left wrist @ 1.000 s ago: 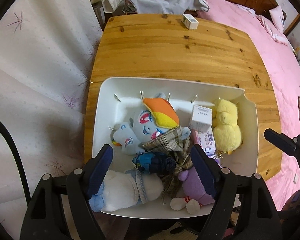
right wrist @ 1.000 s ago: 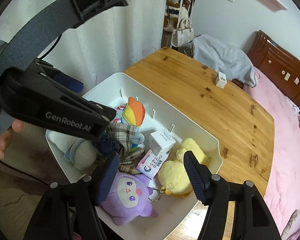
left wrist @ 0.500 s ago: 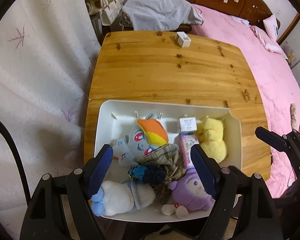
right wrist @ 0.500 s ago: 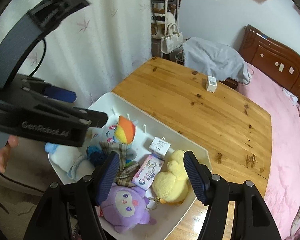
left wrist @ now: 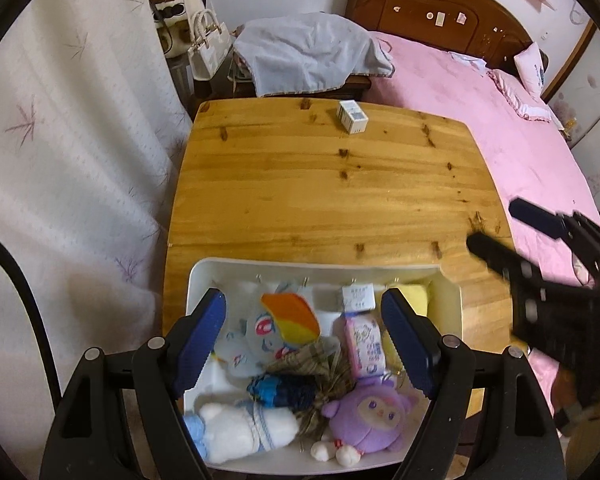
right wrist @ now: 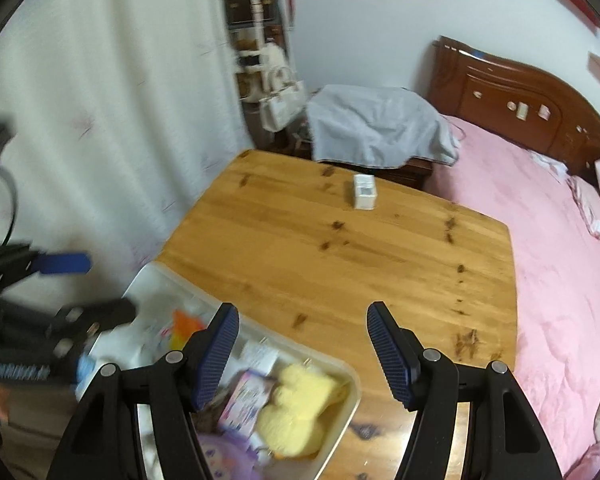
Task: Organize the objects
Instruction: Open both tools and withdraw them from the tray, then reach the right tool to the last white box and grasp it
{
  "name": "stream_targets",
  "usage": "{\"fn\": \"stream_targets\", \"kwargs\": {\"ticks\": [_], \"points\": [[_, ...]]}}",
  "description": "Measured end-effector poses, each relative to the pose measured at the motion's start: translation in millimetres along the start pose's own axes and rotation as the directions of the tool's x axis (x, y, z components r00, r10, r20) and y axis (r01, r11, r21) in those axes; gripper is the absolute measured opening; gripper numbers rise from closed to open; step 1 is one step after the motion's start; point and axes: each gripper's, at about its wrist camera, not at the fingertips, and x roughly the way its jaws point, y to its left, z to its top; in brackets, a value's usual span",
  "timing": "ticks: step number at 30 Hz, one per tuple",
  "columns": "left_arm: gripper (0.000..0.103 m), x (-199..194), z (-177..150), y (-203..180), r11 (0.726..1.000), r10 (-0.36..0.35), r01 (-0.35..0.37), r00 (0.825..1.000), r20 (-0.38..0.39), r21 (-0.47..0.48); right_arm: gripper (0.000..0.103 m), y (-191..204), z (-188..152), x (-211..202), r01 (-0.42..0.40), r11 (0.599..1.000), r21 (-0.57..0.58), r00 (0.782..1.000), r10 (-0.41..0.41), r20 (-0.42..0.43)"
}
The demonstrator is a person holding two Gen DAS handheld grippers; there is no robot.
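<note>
A white bin (left wrist: 316, 271) sits at the near edge of the wooden table (left wrist: 320, 184). It holds a rainbow-maned pony plush (left wrist: 276, 332), a purple plush (left wrist: 364, 416), a white plush (left wrist: 240, 432), a yellow plush (left wrist: 410, 294), a plaid cloth (left wrist: 316, 360), a pink tissue pack (left wrist: 362, 344) and a small white box (left wrist: 358, 298). My left gripper (left wrist: 304, 340) is open and empty above the bin. My right gripper (right wrist: 302, 354) is open and empty above the bin's right end (right wrist: 340, 408); it also shows in the left wrist view (left wrist: 540, 264). A small white box (left wrist: 352, 117) stands at the table's far edge.
A pink bed (left wrist: 500, 128) with a wooden headboard runs along the table's right side. A white curtain (left wrist: 72, 160) hangs at the left. A grey-covered stand (left wrist: 308, 54) and a white handbag (left wrist: 208, 46) are behind the table.
Both grippers have pulled back and risen away from the bin, so more of the table and room shows. The toys in the bin have not moved.
</note>
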Motion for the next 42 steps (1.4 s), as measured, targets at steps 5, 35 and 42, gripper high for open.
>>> {"fn": "stream_targets", "kwargs": {"ticks": [5, 35, 42], "points": [[0.083, 11, 23, -1, 0.999, -0.029, 0.029, 1.0, 0.013, -0.015, 0.068, -39, 37, 34, 0.042, 0.994, 0.096, 0.999, -0.04, -0.016], [0.083, 90, 66, 34, 0.987, -0.091, 0.082, 0.994, -0.058, -0.137, 0.068, -94, 152, 300, 0.162, 0.979, 0.124, 0.969, -0.134, -0.205], [0.083, 96, 60, 33, 0.988, -0.1, 0.092, 0.993, -0.066, -0.125, 0.067, -89, 146, 324, 0.163, 0.981, 0.103, 0.961, -0.134, -0.242]]}}
